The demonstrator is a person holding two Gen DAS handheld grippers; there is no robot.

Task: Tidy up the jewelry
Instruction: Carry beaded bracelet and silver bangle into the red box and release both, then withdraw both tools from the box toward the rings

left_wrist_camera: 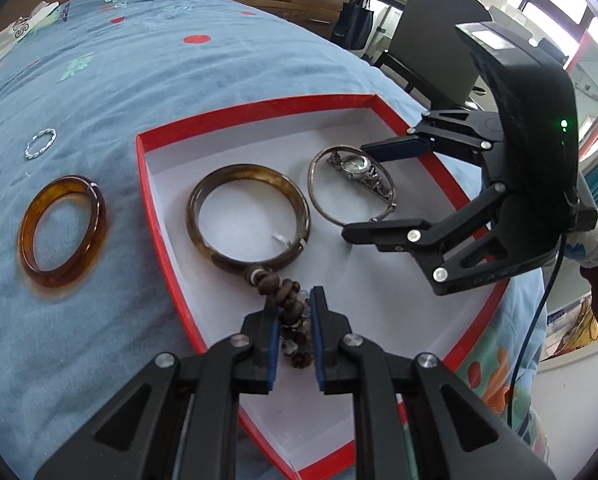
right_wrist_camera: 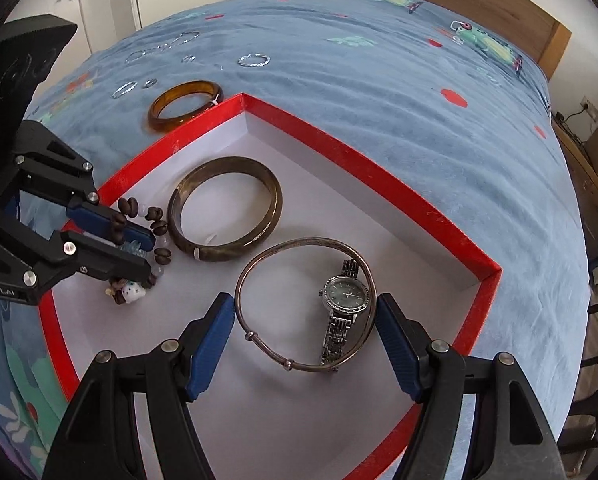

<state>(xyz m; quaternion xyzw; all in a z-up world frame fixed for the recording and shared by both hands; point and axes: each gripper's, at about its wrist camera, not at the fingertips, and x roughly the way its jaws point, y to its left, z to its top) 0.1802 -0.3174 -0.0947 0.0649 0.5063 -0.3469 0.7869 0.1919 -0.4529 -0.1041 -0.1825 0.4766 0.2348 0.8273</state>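
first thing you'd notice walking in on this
A red-rimmed box lies on the blue bedspread, holding a dark bangle, a thin silver bangle and a wristwatch. The left gripper pinches a brown bead bracelet inside it; an amber bangle waits outside.

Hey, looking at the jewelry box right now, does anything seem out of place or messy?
Mostly tidy. In the red box, the watch lies across the thin silver bangle rather than apart. The amber bangle and small silver rings are outside on the bedspread.
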